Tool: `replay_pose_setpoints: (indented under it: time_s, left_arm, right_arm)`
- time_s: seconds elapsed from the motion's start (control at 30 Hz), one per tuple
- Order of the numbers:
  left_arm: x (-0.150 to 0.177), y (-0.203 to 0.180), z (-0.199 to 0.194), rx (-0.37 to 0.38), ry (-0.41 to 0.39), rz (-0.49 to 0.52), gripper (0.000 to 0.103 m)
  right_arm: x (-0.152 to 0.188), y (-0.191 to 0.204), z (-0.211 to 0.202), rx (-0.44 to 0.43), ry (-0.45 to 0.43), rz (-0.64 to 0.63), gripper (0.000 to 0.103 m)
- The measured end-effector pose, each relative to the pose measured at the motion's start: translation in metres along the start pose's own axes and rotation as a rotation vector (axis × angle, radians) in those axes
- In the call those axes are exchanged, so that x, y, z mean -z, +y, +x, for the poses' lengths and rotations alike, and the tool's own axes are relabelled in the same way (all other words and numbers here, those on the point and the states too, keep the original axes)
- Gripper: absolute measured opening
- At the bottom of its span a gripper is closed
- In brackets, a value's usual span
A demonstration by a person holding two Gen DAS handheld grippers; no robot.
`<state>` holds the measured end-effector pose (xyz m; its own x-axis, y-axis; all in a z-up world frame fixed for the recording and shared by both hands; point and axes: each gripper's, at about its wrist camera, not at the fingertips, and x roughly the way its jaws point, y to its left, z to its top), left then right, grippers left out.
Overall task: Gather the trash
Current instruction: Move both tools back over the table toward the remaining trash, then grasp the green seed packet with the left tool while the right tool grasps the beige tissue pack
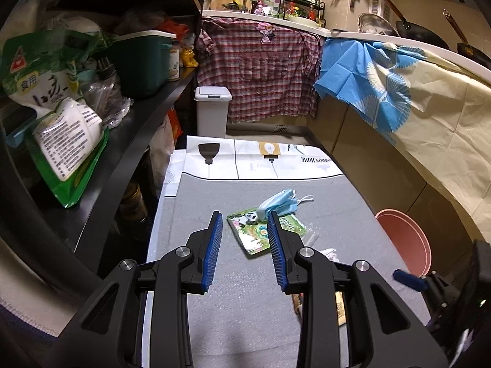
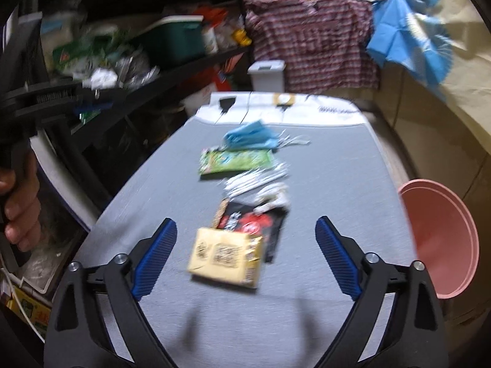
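Jaws apart both sides; yellow packet between right gripper jaws.

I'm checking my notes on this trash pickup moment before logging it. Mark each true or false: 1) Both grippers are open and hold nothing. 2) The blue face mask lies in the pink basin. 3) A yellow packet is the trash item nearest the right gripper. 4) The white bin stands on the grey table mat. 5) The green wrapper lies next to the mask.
1) The left gripper and right gripper are open and empty. True.
2) False: the blue face mask lies on the grey mat; the pink basin is beside the table.
3) The yellow packet is nearest. True.
4) False: the white bin stands on the floor beyond the table.
5) The green wrapper adjoins the mask. True.
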<state>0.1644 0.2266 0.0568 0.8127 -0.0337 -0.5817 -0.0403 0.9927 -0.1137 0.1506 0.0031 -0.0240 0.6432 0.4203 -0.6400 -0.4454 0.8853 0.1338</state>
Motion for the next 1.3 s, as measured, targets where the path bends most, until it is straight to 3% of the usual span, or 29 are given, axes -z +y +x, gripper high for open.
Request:
replay_pose_setpoints:
  time_s: [0.37, 0.57, 0.7, 0.93, 1.3]
  left_arm:
    - [0.016, 0.023, 0.024, 0.005, 0.061, -0.050, 0.030]
    - [0.025, 0.026, 0.052, 0.023, 0.111, -0.080, 0.030]
    - [0.029, 0.025, 0.074, 0.034, 0.138, -0.099, 0.030]
    - [0.031, 0.014, 0.108, 0.043, 0.167, -0.124, 0.030]
    - [0.034, 0.014, 0.163, 0.068, 0.218, -0.188, 0.030]
  right_arm:
    - [0.021, 0.017, 0.056, 0.057, 0.182, 0.001, 0.091]
    - [0.026, 0.012, 0.061, 0.071, 0.195, -0.014, 0.089]
    - [0.025, 0.005, 0.059, 0.064, 0.192, -0.016, 0.074]
    - [0.020, -0.011, 0.054, 0.059, 0.179, 0.007, 0.066]
    - [0.019, -0.034, 0.054, 0.075, 0.165, 0.032, 0.063]
